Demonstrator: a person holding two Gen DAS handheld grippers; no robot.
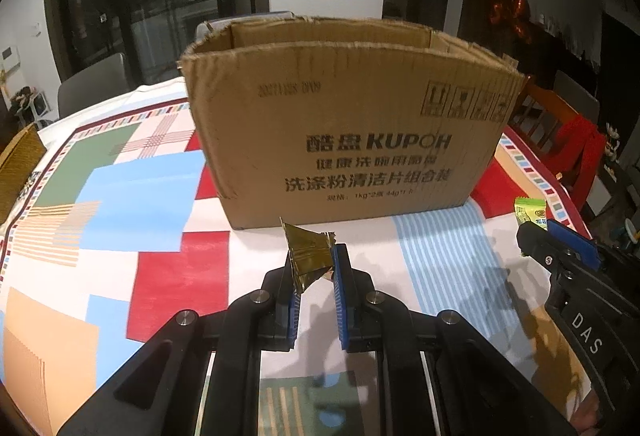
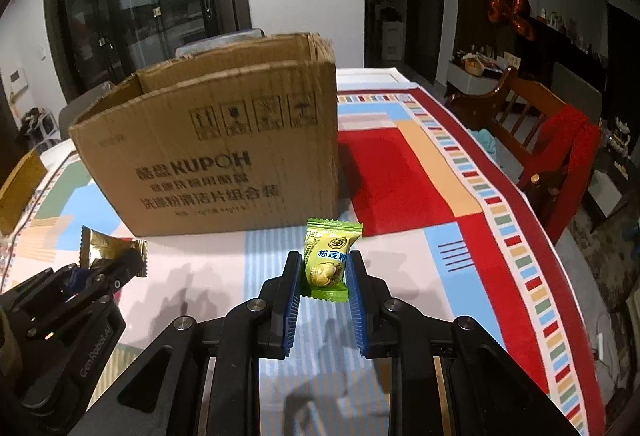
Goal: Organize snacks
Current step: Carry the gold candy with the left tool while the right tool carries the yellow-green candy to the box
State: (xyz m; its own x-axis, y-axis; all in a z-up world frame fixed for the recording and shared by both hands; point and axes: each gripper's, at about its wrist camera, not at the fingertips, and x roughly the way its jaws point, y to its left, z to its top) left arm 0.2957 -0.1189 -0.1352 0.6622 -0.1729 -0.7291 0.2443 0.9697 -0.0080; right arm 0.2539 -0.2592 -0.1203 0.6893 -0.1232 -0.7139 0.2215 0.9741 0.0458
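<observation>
1. Left gripper [image 1: 314,270]: pinched tight on a crumpled gold-foil snack wrapper [image 1: 308,256], blue pads closed about as far as they go, wrapper sticking up above the tips and clear of the tablecloth [image 1: 180,276].
2. Right gripper [image 2: 323,270]: nearly closed on a green durian candy packet [image 2: 326,260], pads pressing its two sides, packet upright between them (printed face toward the camera).
3. Both snacks held above the near half of the table, just in front of the cardboard box [image 1: 348,124]; gold one before the middle of the box's printed front wall, green one off the box's right front corner.
4. Box standing open-topped near the table's middle, flaps gone or folded in; inside hidden from both views, so contents impossible to tell.
5. Step in hand, as a judgement: carrying two picked snacks toward the box, neither yet over its rim.
6. Next move calls for: raising both grippers above the front wall, reaching forward over the opening, then loosening the pads; risk of the light foil clinging to a pad or catching the ragged rim.
</observation>
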